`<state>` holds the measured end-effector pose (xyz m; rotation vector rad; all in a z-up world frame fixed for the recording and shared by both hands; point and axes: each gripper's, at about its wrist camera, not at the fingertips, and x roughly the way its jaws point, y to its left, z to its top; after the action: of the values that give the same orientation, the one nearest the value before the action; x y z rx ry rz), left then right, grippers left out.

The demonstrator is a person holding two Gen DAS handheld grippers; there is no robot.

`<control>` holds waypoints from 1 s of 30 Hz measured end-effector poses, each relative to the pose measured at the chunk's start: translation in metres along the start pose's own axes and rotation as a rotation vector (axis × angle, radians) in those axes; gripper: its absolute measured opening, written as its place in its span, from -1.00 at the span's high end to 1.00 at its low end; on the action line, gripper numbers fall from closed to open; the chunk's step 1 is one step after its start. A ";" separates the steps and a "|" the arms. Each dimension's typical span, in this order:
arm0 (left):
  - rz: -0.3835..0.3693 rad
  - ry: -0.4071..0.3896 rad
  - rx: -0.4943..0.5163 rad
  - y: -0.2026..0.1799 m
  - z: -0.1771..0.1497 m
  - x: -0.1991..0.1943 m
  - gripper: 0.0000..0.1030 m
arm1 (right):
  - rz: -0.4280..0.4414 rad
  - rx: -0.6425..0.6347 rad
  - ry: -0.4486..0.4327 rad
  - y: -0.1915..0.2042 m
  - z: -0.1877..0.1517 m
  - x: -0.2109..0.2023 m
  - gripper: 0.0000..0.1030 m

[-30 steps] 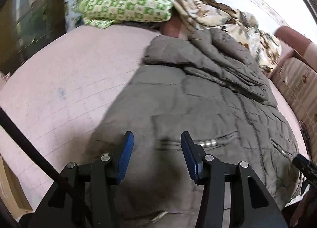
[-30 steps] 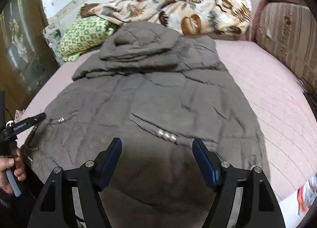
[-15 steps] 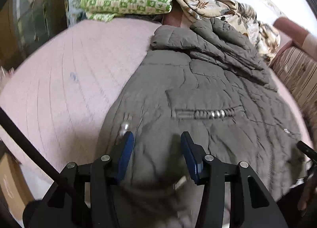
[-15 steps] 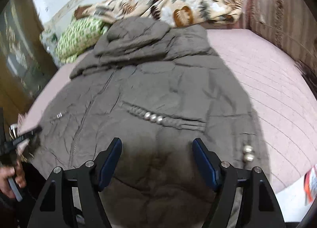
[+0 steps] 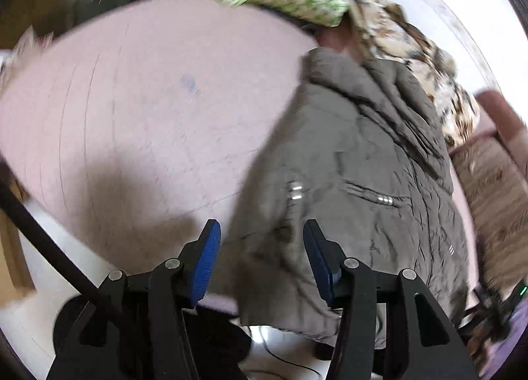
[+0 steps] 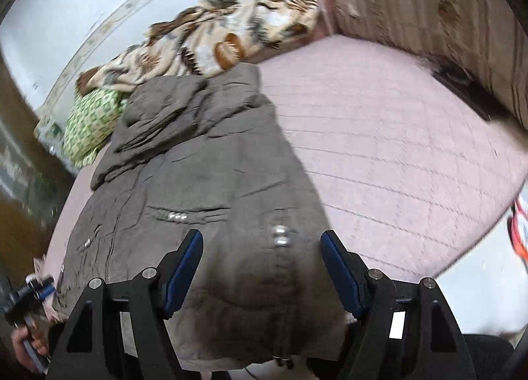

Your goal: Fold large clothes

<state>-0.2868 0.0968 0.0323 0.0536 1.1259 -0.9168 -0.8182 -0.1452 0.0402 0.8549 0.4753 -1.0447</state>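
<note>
Across the lower middle of both wrist views, a grey padded coat [image 6: 211, 182] lies spread on a pink bed [image 6: 396, 149], seemingly unfolded, while the left gripper [image 5: 262, 248] and right gripper [image 6: 260, 264] hover released and empty above its hem.
</note>
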 end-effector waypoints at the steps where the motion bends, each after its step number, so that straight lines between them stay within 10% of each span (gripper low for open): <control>1: -0.011 0.010 -0.021 0.005 0.000 0.002 0.01 | 0.008 0.022 0.003 -0.006 0.001 -0.001 -0.52; 17: -0.151 0.108 -0.067 0.012 -0.027 0.019 0.01 | 0.113 0.308 0.134 -0.078 -0.012 0.009 -0.52; 25: -0.181 0.077 -0.059 0.004 -0.044 0.023 0.00 | 0.236 0.225 0.259 -0.042 -0.028 0.035 -0.47; 30: -0.188 0.046 -0.075 0.006 -0.045 0.025 -0.04 | 0.197 0.125 0.220 -0.020 -0.032 0.029 -0.12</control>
<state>-0.3133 0.1071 -0.0110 -0.0942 1.2222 -1.0433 -0.8211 -0.1402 -0.0070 1.1120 0.5031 -0.8085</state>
